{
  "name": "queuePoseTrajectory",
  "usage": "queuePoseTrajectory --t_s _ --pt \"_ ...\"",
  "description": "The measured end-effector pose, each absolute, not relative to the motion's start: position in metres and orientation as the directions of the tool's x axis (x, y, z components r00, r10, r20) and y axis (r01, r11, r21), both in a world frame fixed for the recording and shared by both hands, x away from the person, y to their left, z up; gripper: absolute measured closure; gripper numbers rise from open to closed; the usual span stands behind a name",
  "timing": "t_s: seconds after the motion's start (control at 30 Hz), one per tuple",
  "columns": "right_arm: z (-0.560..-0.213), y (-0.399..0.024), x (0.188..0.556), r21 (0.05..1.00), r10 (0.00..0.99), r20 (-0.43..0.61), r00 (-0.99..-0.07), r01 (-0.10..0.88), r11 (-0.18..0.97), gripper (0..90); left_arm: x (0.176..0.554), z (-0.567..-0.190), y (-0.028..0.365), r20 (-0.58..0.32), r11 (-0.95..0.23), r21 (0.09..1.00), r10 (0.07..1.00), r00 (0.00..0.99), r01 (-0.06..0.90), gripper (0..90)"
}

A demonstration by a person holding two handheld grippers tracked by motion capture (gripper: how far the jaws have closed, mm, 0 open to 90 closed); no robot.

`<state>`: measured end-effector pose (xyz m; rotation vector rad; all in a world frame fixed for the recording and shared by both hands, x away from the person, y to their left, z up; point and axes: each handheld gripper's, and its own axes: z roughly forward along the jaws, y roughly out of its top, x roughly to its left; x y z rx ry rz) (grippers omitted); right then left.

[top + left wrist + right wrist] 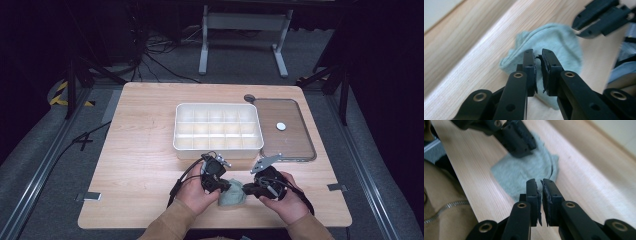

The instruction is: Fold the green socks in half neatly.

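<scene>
Now cloth (232,195) between both tongs.

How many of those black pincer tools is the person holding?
2. The left gripper is in the person's left hand at the near table edge, the right gripper in the right hand beside it. The folded pale green cloth lies between them.

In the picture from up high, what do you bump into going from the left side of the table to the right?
Left claw → crumpled grey-green cloth → right claw → flat clear lid, farther back.
</scene>
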<state>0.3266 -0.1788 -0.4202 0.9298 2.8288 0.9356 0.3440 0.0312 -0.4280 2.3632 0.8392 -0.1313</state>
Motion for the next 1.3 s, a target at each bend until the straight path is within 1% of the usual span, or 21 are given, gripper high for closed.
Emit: queuePoseTrajectory --t_s 0.13,0.2,0.33,0.4,0.47,0.53,0.67,0.83,0.93,1.1,1.27,1.3 --pt "-0.415 -0.174 0.325 0.589 0.536 0.156 -0.83 0.513 0.624 87.2 0.341 -0.417 0.043 -0.283 -0.585 0.546 0.545 0.789 0.6 79.1" --pt "-0.417 -0.168 0.324 0.592 0.525 0.155 -0.837 0.504 0.629 87.9 0.341 -0.415 0.05 -0.271 -0.59 0.522 0.569 0.776 0.615 78.9" --pt "-0.43 -0.155 0.327 0.567 0.508 0.162 -0.846 0.501 0.654 88.7 0.343 -0.424 0.059 -0.254 -0.604 0.47 0.606 0.754 0.644 77.1" --pt "-0.435 -0.152 0.329 0.541 0.517 0.166 -0.84 0.516 0.664 88.9 0.343 -0.43 0.061 -0.235 -0.628 0.454 0.6 0.765 0.632 76.9" --pt "-0.442 -0.151 0.332 0.516 0.532 0.15 -0.834 0.525 0.677 89.4 0.342 -0.436 0.06 -0.249 -0.633 0.44 0.596 0.764 0.637 76.9" --pt "-0.445 -0.153 0.334 0.515 0.538 0.168 -0.826 0.539 0.667 89.6 0.342 -0.44 0.057 -0.255 -0.641 0.439 0.583 0.771 0.63 76.9" --pt "-0.445 -0.155 0.333 0.514 0.536 0.166 -0.828 0.536 0.669 89.7 0.342 -0.445 0.051 -0.267 -0.664 0.411 0.568 0.779 0.625 77.4" --pt "-0.447 -0.157 0.332 0.522 0.538 0.17 -0.826 0.538 0.661 89.7 0.344 -0.448 0.043 -0.244 -0.705 0.377 0.549 0.799 0.6 77.3" --pt "-0.447 -0.158 0.332 0.527 0.538 0.166 -0.826 0.536 0.66 89.8 0.345 -0.45 0.041 -0.24 -0.705 0.374 0.554 0.797 0.603 79.0" --pt "-0.448 -0.157 0.331 0.533 0.543 0.166 -0.823 0.538 0.653 89.8 0.344 -0.449 0.037 -0.221 -0.72 0.374 0.543 0.81 0.585 79.5" --pt "-0.449 -0.155 0.33 0.538 0.54 0.16 -0.826 0.532 0.653 89.9 0.341 -0.447 0.033 -0.191 -0.733 0.442 0.486 0.853 0.517 77.8" --pt "-0.449 -0.154 0.329 0.537 0.539 0.164 -0.826 0.533 0.654 89.9 0.341 -0.446 0.032 -0.179 -0.741 0.465 0.456 0.871 0.484 77.4"
